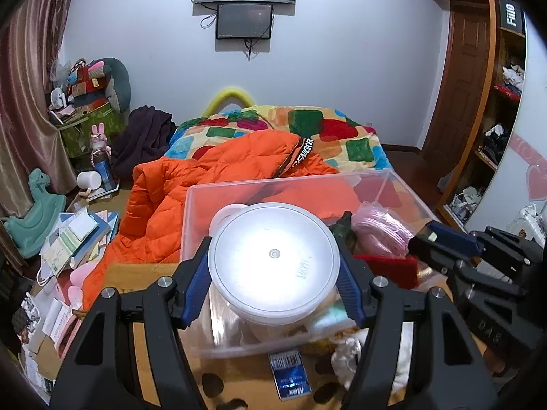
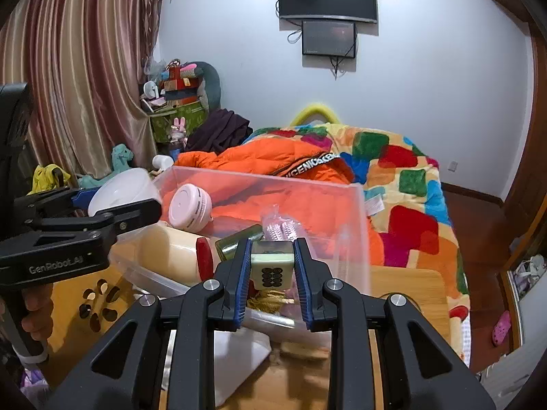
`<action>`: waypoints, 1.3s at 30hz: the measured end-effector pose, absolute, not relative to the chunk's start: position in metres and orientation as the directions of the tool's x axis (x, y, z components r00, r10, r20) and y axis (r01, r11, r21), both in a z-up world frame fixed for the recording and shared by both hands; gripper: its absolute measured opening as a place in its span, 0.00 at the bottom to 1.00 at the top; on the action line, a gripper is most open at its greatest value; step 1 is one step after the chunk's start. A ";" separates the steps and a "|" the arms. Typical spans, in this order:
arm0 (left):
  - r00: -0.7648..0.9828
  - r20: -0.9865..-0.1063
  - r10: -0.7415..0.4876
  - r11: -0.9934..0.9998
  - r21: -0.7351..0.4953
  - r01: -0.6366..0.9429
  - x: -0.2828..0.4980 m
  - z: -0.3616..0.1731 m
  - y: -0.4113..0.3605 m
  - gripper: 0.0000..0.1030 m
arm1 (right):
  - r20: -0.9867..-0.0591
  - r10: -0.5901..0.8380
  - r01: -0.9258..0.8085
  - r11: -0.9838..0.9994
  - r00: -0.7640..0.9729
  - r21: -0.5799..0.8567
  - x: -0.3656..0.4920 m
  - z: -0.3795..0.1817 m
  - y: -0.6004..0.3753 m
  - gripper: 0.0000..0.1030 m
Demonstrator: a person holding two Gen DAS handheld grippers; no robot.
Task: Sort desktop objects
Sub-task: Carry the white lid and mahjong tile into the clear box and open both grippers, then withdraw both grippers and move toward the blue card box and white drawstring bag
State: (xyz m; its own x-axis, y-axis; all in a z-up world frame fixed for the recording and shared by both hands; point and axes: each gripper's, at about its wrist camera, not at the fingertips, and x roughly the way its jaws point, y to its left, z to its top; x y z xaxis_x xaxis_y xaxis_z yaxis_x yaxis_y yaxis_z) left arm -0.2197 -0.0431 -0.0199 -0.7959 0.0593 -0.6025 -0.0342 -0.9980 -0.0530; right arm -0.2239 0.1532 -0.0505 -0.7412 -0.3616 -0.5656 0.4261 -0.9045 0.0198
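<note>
My left gripper (image 1: 273,280) is shut on a round clear jar with a white lid (image 1: 273,259), held over the near end of a clear plastic bin (image 1: 386,177). In the right wrist view that gripper (image 2: 119,198) and its jar (image 2: 123,188) are at the bin's left rim. My right gripper (image 2: 272,273) is shut on a pale green mahjong tile (image 2: 272,268) at the near wall of the bin (image 2: 355,205). Inside the bin lie a pink-lidded jar (image 2: 189,212), a cream bottle with a red cap (image 2: 171,249) and a bagged pink item (image 2: 280,229). The right gripper (image 1: 424,237) shows at the right of the left wrist view.
The bin stands on a wooden table (image 2: 410,290) with cut-out holes. A blue barcoded pack (image 1: 290,376) and crumpled white material (image 1: 345,358) lie in front of the bin. Behind it are an orange jacket (image 1: 191,198) and a patchwork blanket (image 2: 403,184). A heap of books (image 1: 78,239) lies at the left.
</note>
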 end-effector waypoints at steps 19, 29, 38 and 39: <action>-0.771 -0.633 0.064 -0.997 -0.003 -0.080 -0.247 -0.038 -0.024 0.63 | -0.589 -0.351 0.458 -0.888 -0.728 -0.036 -0.232 -0.071 0.130 0.22; -0.795 -0.603 0.065 -0.996 0.011 -0.090 -0.238 -0.024 -0.019 0.63 | -0.564 -0.321 0.433 -0.898 -0.761 -0.074 -0.225 -0.065 0.129 0.42; -0.828 -0.556 0.066 -0.997 -0.005 -0.076 -0.211 -0.002 -0.023 0.75 | -0.481 -0.250 0.355 -0.924 -0.840 -0.141 -0.199 -0.042 0.136 0.71; -0.834 -0.547 0.068 -0.997 -0.011 -0.074 -0.206 0.002 -0.025 0.79 | -0.476 -0.242 0.346 -0.927 -0.846 -0.144 -0.198 -0.040 0.138 0.75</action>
State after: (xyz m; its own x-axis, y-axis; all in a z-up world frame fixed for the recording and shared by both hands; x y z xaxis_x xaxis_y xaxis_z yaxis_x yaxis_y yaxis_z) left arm -0.2058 -0.0252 0.0023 -0.8342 0.0683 -0.5471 -0.0745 -0.9972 -0.0110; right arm -0.1976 0.1384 -0.0398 -0.8455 -0.2420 -0.4760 0.3465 -0.9269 -0.1441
